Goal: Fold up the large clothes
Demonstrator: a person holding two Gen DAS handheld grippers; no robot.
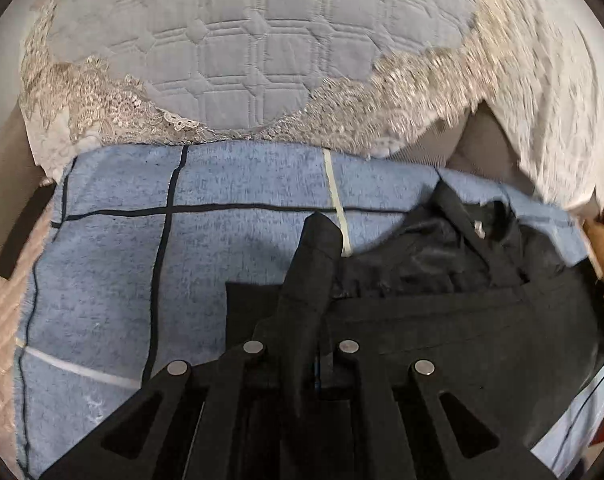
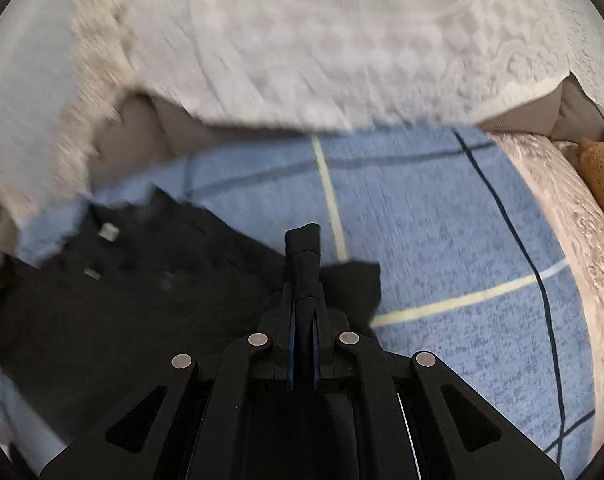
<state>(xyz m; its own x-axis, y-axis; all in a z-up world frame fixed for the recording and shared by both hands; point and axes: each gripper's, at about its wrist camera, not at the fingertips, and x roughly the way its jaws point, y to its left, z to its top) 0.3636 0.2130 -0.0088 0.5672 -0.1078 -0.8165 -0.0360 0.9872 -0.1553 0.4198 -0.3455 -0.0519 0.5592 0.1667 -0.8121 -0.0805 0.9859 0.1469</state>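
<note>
- The black garment [image 1: 442, 300] lies on the blue blanket [image 1: 101, 280], which is spread over a couch or bed. I use the blanket as my landmark.
- The garment sits near the middle of the blanket, with its collar and little white tag [image 1: 478, 230] toward the blanket's far edge.
- The left gripper [image 1: 316, 240] has its fingers pressed together on a fold of the black cloth, pinching it tight.
- The right gripper [image 2: 304, 252] does the same on the other side. Its fingers pinch a bunched bit of black cloth, with almost no gap.
- I think this is the folding step: both grippers hold a part of the garment just above the blanket.
- The right view is blurry, so that hand looks to be moving.
- The next move likely needs both grippers to carry the cloth over the garment's middle and lay it flat.
- They should let go only when the cloth rests smooth.
- A lacy white cover [image 1: 382, 100] lies past the blanket's far edge.
</note>
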